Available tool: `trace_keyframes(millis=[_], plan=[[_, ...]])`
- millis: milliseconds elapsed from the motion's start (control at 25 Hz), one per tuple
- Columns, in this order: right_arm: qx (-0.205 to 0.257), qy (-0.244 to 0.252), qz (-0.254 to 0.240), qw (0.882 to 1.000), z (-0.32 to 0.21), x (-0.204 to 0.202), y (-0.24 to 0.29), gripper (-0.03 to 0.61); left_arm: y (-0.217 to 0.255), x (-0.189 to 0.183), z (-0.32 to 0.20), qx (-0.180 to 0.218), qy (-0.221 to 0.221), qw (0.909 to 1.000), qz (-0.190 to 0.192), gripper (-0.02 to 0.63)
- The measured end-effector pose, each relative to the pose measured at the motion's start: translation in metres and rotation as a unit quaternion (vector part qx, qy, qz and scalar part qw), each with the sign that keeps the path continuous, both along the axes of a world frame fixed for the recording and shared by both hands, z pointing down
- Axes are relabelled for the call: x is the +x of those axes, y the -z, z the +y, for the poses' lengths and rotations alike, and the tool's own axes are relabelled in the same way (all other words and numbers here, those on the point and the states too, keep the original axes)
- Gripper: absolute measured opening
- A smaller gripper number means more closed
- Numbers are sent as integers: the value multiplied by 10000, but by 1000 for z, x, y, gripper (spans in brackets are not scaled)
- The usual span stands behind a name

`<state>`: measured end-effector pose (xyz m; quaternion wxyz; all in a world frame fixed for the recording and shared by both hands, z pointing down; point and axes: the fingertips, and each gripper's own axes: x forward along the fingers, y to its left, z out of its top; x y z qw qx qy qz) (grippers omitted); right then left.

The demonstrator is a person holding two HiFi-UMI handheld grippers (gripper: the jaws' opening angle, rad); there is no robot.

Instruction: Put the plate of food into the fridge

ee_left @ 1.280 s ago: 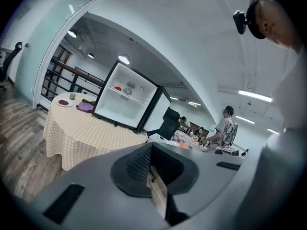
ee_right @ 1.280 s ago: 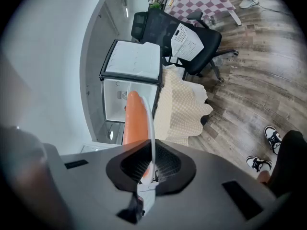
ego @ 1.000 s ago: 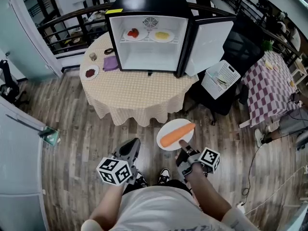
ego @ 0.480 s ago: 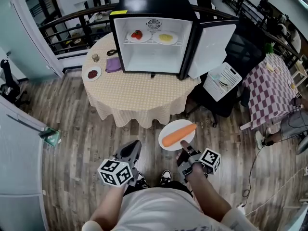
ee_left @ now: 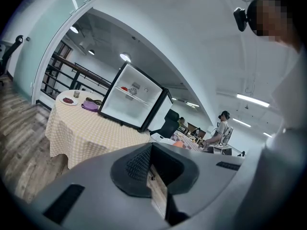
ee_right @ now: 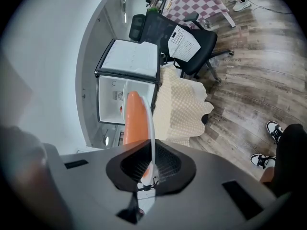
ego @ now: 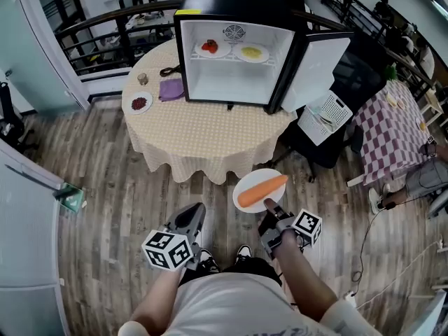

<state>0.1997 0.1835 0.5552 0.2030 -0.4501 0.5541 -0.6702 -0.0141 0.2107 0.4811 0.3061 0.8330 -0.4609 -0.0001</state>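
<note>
Two hand-held grippers are out front. The right hand-held gripper [ego: 268,206] is clamped tight on the near rim of the white plate [ego: 246,184], with one carrot [ego: 261,191] on it. It's held over bare wooden floor [ego: 140,194], a bit short of the round worktop's [ego: 203,135] hanging cloth edge. The left hand-held gripper [ego: 193,214] is closed on nothing. One fridge [ego: 231,82] stands on the worktop, door [ego: 315,72] swung right. On its shelf [ego: 231,59]: a red-topped plate [ego: 213,47] and a yellow-topped plate [ego: 250,51], with open room underneath.

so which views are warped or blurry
Head view: fisheye curves the floor planks, carrot and plate sharp. Right gripper view: strong fisheye, dark corners, carrot close and soft. Left gripper view: same dark corners, ceiling lights glare, mosaic patch top right.
</note>
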Motion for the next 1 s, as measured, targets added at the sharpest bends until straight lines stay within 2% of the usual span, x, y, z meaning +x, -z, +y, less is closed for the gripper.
trace_keyframes(millis=[200,560,1000], plan=[[-2,-77,-40,10000,-17,-20,-4,31,-5,-23,-12,29,-55,10000,-17,6],[25,-58,-72,10000,-46,-43,-6,31,-14,-42,-40,-44,2,10000,77,6],[21,90,-196,9998,-117,-43,-10,31,-15,-36,-129,-37,94,9999,-86,6]])
